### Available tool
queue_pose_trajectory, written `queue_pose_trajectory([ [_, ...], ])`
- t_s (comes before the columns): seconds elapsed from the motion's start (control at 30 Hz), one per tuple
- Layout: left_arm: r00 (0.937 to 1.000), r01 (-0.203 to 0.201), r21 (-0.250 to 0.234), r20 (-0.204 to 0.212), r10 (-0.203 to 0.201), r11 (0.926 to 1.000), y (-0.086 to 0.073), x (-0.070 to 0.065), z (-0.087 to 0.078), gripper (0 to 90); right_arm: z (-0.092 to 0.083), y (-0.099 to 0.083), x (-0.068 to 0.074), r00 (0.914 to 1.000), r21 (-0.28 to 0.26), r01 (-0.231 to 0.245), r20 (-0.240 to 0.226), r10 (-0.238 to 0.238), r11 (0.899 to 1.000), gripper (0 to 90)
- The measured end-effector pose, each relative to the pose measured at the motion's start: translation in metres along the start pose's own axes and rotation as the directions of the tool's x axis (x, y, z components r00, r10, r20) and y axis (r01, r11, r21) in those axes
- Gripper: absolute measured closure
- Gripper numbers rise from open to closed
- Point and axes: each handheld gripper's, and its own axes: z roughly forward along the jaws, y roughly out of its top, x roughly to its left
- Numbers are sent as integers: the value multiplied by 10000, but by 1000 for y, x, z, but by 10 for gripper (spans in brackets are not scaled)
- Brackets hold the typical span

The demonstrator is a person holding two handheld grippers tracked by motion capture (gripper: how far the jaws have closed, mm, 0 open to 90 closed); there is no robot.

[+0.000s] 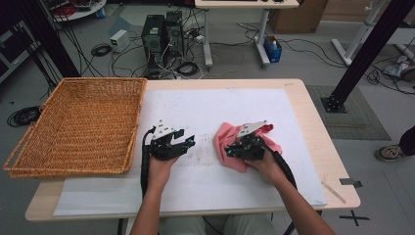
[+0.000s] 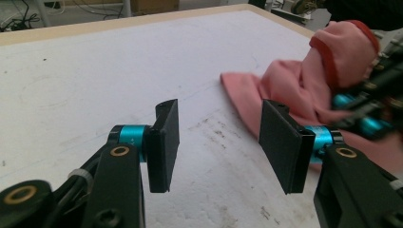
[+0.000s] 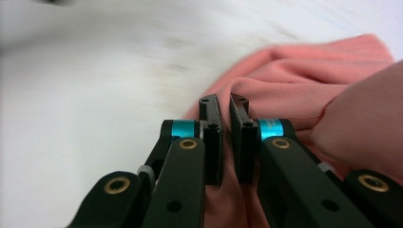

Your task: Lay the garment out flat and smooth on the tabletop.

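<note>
Pink cloth (image 1: 230,147), one piece with a red-trimmed edge, lies crumpled on the white mat (image 1: 195,186) of the table (image 1: 313,122), well to the right of the single wicker basket (image 1: 78,127). Bunched as it is, its long axis cannot be told. The right gripper (image 3: 227,142) has its fingers pinched on a fold of the cloth. The left gripper (image 2: 227,145), between basket and cloth, has its fingers parted over bare mat, grasping nothing.
</note>
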Motion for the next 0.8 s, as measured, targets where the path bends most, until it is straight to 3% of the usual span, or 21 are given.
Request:
queue_pose_trajectory([
  [0.07,10000,-50,24,-4,51,10000,0,0,0,488,-4,0,12,9952,-343,297,-926,-327,9990,857],
  [0.17,10000,-77,74,34,77,9999,0,-2,1,488,-14,-8,27,9790,-592,641,-1899,-743,9962,847],
  [0.23,9997,-158,233,198,154,9996,1,-6,5,488,-23,-16,27,9879,-912,476,-1430,-604,9947,714],
  [0.3,9990,-281,312,363,270,9991,2,-11,8,488,-41,-25,19,9961,-1620,-384,-841,250,9860,581],
  [0.37,9986,-299,336,446,284,9990,2,-13,9,487,-64,-38,7,9911,-2684,-1239,143,1325,9553,532],
  [0.4,9962,-383,388,793,351,9985,6,-20,14,485,-78,-47,-1,9711,-3213,-1738,1014,2163,9309,518],
  [0.43,9962,-383,388,793,351,9985,6,-20,14,479,-88,-55,-8,9465,-3505,-2097,1614,2794,9128,518],
  [0.47,9912,-639,485,1191,578,9968,10,-29,21,479,-94,-60,-13,9298,-3532,-2312,1940,3127,9065,518],
  [0.5,9875,-696,507,1451,616,9963,12,-35,26,478,-99,-66,-19,9068,-3428,-2453,2497,3397,9068,518],
  [0.53,9827,-806,554,1715,701,9952,15,-42,32,472,-103,-71,-24,8891,-3279,-2615,2843,3588,9078,518],
  [0.57,9773,-996,625,1935,859,9931,18,-49,38,455,-105,-76,-28,8813,-3155,-2747,2951,3690,9083,518],
  [0.63,9653,-1270,725,2383,1064,9893,22,-64,52,445,-106,-82,-28,8764,-2994,-2750,3126,3663,9136,518],
  [0.67,9653,-1270,725,2383,1064,9893,22,-64,52,430,-106,-82,-28,8764,-2994,-2750,3126,3663,9136,518],
  [0.73,9549,-1789,1001,2572,1482,9788,24,-79,70,405,-105,-86,-26,8805,-2952,-2727,3070,3612,9157,519],
  [0.8,9506,-2079,1409,2623,1660,9679,24,-88,87,405,-101,-90,-25,8843,-2896,-2803,2930,3635,9152,519],
])
